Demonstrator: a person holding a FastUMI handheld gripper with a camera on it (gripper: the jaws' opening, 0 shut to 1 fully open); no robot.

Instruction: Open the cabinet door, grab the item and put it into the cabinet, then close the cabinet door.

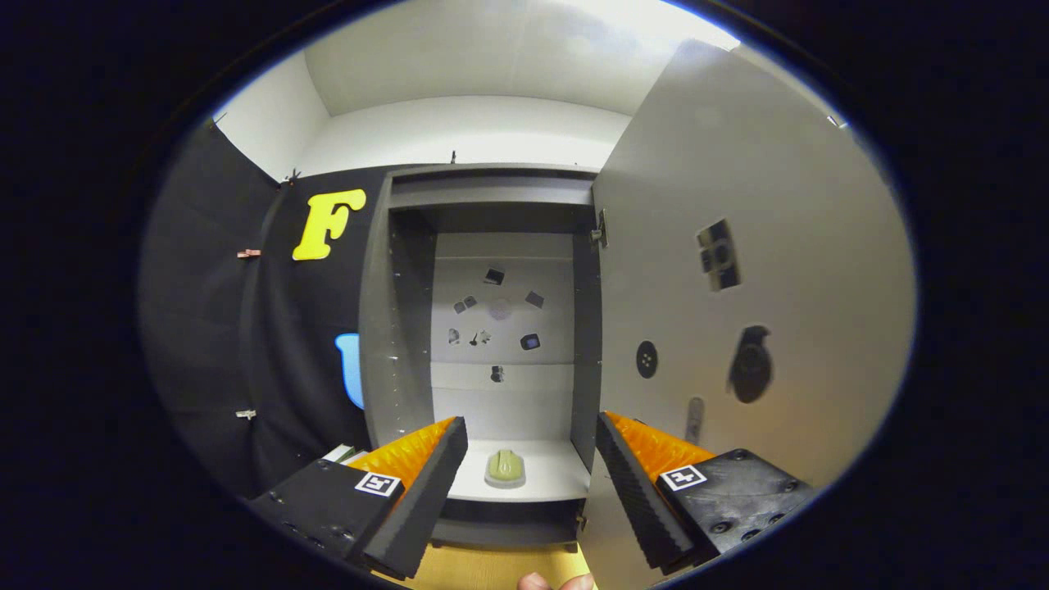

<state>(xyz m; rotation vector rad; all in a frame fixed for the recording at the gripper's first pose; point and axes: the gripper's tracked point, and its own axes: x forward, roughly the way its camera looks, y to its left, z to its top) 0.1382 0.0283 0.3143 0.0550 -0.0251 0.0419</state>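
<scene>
Ahead of me stands the tall grey cabinet (492, 344), set against the booth's black cloth wall (246, 344). Its door (737, 270) is swung wide open on the right, hinged beside the opening, and I see its pale inner face with several dark stickers (719, 256) stuck to it. That open door reaches down behind my right finger.

Inside, the cabinet's back panel (501, 311) carries a scatter of small dark stickers as well. Below them is the white bottom shelf (549, 479), lit and easy to see.

My tool (531, 447) is spread wide, its two fingers apart and pinching nothing. The left finger points toward the cabinet's left wall; the right finger lies across the foot of the open door.

The item, a small pale green object (505, 467), sits on that bottom shelf inside the cabinet, a little left of the shelf's middle. It lies beyond my fingertips, seen through the gap between them and nearer the left finger than the right. Neither finger touches it.

Under the cabinet, a strip of light wooden worktop (492, 569) shows between my fingers, and fingertips of a hand (556, 583) peek in at its near edge.
</scene>
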